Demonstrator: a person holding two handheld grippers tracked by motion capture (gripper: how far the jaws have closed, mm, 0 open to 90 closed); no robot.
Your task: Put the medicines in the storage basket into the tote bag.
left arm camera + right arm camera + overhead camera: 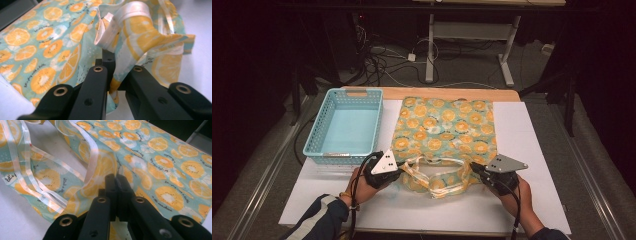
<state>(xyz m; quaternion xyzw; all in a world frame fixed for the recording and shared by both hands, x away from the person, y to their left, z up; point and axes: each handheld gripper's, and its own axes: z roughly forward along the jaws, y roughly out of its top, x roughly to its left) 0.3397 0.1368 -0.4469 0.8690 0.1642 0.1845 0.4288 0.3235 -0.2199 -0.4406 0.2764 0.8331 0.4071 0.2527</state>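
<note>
Left gripper (pixel 398 170) and right gripper (pixel 473 166) jaws clamped on orange-print bag (pixel 444 127) near edge; blue basket (pixel 328 148) beside on counter (pixel 522 150).

Lab recording bay: black curtains (pixel 257 60), loose floor cables (pixel 382 60), white-covered table (pixel 522 150), adjustable desk frame (pixel 472 45).

Both forearms enter over the table's near edge. The left gripper (pixel 400 169), held in the left hand (pixel 362 184), points right with jaws clamped on cloth. The right gripper (pixel 473 166), held in the right hand (pixel 514 192), points left, jaws likewise clamped on cloth.
</note>
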